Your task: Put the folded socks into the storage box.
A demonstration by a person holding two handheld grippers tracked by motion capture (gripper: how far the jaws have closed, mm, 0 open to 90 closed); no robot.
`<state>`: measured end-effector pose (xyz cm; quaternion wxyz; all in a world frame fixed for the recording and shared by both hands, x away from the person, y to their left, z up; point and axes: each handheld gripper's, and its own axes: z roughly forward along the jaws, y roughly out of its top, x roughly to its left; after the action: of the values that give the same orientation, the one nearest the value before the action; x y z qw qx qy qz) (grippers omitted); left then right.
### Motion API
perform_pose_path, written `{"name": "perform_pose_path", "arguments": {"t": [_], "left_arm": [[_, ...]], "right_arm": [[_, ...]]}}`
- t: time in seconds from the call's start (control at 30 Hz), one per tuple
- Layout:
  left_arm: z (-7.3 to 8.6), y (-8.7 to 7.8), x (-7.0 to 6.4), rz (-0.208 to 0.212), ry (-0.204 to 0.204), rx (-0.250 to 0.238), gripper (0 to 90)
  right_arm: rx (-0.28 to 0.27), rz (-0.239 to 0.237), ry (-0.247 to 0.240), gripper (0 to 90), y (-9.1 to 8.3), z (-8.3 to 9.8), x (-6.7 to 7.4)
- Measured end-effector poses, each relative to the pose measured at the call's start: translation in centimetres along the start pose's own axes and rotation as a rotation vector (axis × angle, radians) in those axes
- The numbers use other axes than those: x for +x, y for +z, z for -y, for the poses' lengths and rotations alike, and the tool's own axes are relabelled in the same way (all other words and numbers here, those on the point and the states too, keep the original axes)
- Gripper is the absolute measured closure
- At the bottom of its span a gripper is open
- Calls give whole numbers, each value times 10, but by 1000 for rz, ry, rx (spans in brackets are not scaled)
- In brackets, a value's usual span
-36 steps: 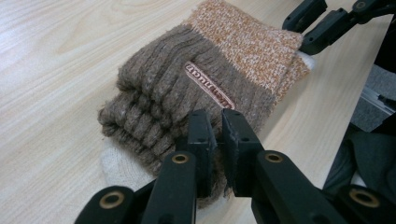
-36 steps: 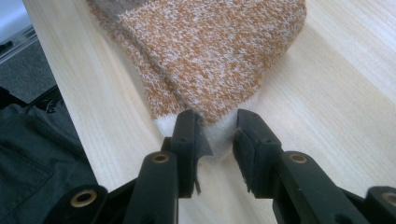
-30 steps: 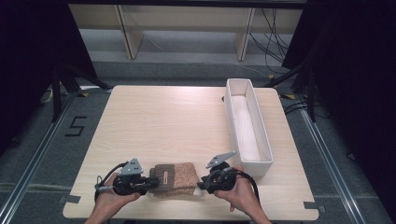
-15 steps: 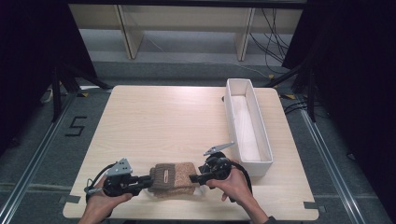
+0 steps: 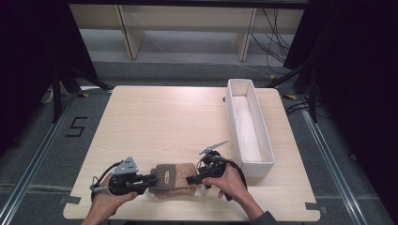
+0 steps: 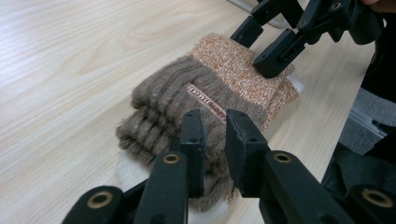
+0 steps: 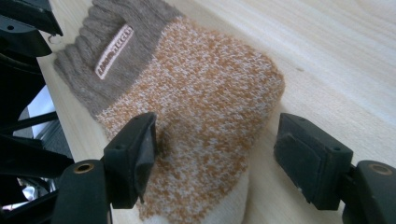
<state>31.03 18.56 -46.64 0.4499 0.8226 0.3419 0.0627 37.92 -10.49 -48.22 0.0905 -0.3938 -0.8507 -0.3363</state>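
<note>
A folded knit sock (image 5: 173, 180) lies near the table's front edge, with a brown ribbed cuff (image 6: 163, 93) and an orange-flecked foot (image 7: 205, 93). My left gripper (image 5: 152, 179) comes in from the left. Its jaws have just eased apart slightly and stand nearly together (image 6: 217, 128), with the fuzzy cuff edge pinched between them. My right gripper (image 5: 191, 179) is at the sock's other end. Its jaws have just been opening and now stand wide (image 7: 219, 158), one on each side of the toe end, which lies between them unpressed. In the left gripper view, the right gripper (image 6: 257, 49) hovers over the orange part.
A long white bin (image 5: 248, 126) stands along the right side of the wooden table (image 5: 164, 122), close to my right hand. The table's front edge is just behind both hands. Shelving and cables lie beyond the far edge.
The right gripper's jaws have spread wide and let go of the sock's toe end, and that hand has shifted a little left. The left gripper stays at the cuff.
</note>
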Motion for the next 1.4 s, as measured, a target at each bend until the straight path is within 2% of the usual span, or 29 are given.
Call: {"name": "perform_pose_path", "arguments": {"t": [0.07,0.1,0.17,0.2,0.27,0.33,0.4,0.47,0.53,0.57,0.67,0.73,0.77,0.8,0.87,0.9,0.93,1.03,1.23,1.3,1.4], "left_arm": [[4,9,1,4,-6,31,773],[6,11,4,6,-10,38,779],[9,11,8,10,-28,44,789],[11,10,9,4,-30,47,791],[13,11,8,4,-27,51,793],[13,11,8,-1,-26,58,794],[13,11,9,1,-30,60,796],[15,12,8,6,-37,64,797],[15,12,9,8,-43,66,798],[15,12,9,9,-43,66,799],[15,12,9,11,-34,72,799],[14,13,10,8,-32,81,800],[14,12,9,5,-29,78,801],[14,12,9,5,-26,74,801],[14,12,9,7,-24,77,800],[14,12,9,7,-25,78,801],[14,12,9,7,-25,74,801],[14,12,9,9,-25,76,800],[13,13,10,8,-18,87,801],[14,13,8,8,-15,77,801],[13,13,9,11,-15,82,800]], "right_arm": [[24,2,14,294,3,0,0],[13,-3,-5,293,5,-1,-1],[19,-8,-3,292,7,-1,-1],[28,-9,18,292,7,0,-1],[20,-30,1,291,10,0,-1],[26,-25,4,286,12,1,0],[34,-29,28,283,13,2,1],[26,-49,27,283,15,3,0],[30,-83,57,290,18,4,-3],[13,-103,57,305,20,5,-4],[23,-106,40,309,22,3,-2],[15,-137,47,313,25,3,-2],[23,-138,64,317,25,2,-2],[14,-171,52,320,27,2,-3],[15,-194,67,339,29,1,-3],[11,-216,59,341,30,1,-5],[12,-231,81,340,30,1,-5],[-9,-229,75,340,33,1,-6],[-8,-238,98,346,34,-1,-5],[-3,-241,96,346,35,-2,-5],[-19,-242,98,363,37,-2,-6]]}}
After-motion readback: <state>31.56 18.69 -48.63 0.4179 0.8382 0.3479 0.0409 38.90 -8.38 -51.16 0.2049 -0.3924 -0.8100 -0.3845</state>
